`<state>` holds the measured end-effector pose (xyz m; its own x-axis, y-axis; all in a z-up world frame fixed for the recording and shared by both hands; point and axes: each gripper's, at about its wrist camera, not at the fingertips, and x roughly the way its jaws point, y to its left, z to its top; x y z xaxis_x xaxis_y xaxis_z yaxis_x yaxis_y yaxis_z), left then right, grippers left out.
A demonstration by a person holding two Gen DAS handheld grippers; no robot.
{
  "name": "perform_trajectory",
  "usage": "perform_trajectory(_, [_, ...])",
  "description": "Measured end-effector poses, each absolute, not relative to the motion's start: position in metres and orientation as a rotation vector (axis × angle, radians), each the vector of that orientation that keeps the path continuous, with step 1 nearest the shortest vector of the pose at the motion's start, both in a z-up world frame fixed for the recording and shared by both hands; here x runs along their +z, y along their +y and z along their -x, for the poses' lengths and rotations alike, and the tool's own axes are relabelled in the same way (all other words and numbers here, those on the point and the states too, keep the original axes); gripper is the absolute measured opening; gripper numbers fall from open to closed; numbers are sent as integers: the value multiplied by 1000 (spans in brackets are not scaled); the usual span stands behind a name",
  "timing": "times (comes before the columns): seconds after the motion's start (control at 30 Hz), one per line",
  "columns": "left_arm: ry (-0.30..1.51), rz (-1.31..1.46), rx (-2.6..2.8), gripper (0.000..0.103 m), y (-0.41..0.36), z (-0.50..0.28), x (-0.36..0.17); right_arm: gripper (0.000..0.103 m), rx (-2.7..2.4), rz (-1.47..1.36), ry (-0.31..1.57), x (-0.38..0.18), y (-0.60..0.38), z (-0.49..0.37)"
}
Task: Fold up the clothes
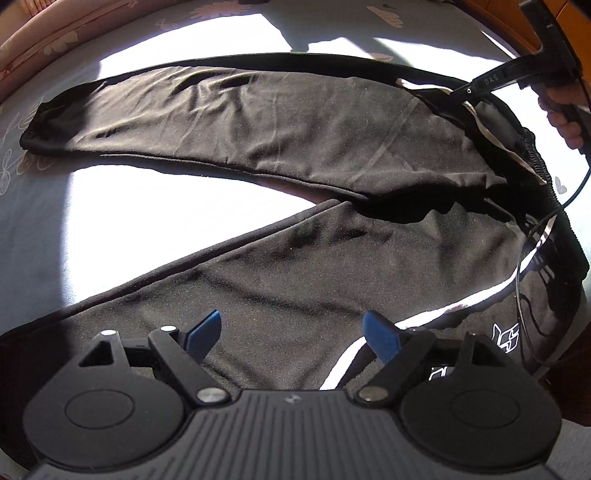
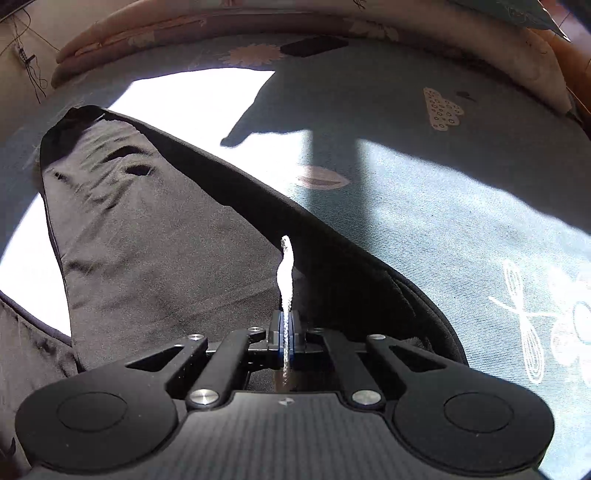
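Black trousers (image 1: pixel 280 122) lie spread on the bed with their two legs in a V, and the waistband (image 1: pixel 535 162) is at the right. My left gripper (image 1: pixel 293 334) hovers open just above the near leg (image 1: pixel 295 266), its blue pads (image 1: pixel 205 332) wide apart with nothing between them. In the left wrist view my right gripper (image 1: pixel 469 90) reaches the waist end at top right, held by a hand (image 1: pixel 561 110). In the right wrist view it (image 2: pixel 286 332) is shut on a white strip (image 2: pixel 286 273) of the trousers at the waist. The far leg (image 2: pixel 147 236) runs away to the upper left.
The blue-grey patterned bedsheet (image 2: pixel 424 206) has bright sun patches and shadows. A pink floral quilt (image 2: pixel 147 26) lines the far edge. A wooden bed frame (image 1: pixel 495 14) is at top right. A thin black cable (image 1: pixel 524 258) loops over the waistband. A dark flat object (image 2: pixel 314 46) lies far off.
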<state>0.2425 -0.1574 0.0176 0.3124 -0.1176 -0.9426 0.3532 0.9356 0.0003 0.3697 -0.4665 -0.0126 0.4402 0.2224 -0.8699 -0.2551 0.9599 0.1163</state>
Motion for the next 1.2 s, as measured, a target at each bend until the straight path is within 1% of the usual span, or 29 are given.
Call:
perform_trajectory(0.13, [1200,-219,-334,84,-152,-251,21,3,398,40,1033,22,-444,-340])
perform_trajectory(0.2, [1189,-230,-348,84,-150,-252,23,5,550,88,1017,27,-419,-320])
perform_trajectory(0.27, [1185,-243,-363,84,-148,-252,23,13,692,219,1026,22,-388,-296])
perform_trajectory(0.3, [1188,-251,-370,84,-147,-251,22,24,731,281,1042,17,-375,-286])
perform_trajectory(0.33, [1191,-259,-375,84,-145,-250,21,25,733,328,1064,11,-365,-278])
perform_trajectory(0.43, [1191,-285,-393,84,-141,-246,20,26,667,224,1182,-3,-364,-266])
perform_trajectory(0.57, [1177,-350,-470,84,-147,-239,17,29,528,15,1275,-5,-385,-247])
perform_trajectory(0.77, [1139,-519,-658,84,-178,-217,-6,31,425,-125,1394,-22,-392,-216])
perform_trajectory(0.9, [1111,-623,-644,84,-186,-208,-29,32,399,-155,1419,-28,-386,-206])
perform_trajectory(1.03, [1133,-670,-469,84,-160,-216,-34,36,376,-184,1409,-25,-386,-203])
perform_trajectory(1.2, [1176,-630,-340,84,-130,-229,-17,37,350,-222,1394,-24,-391,-202])
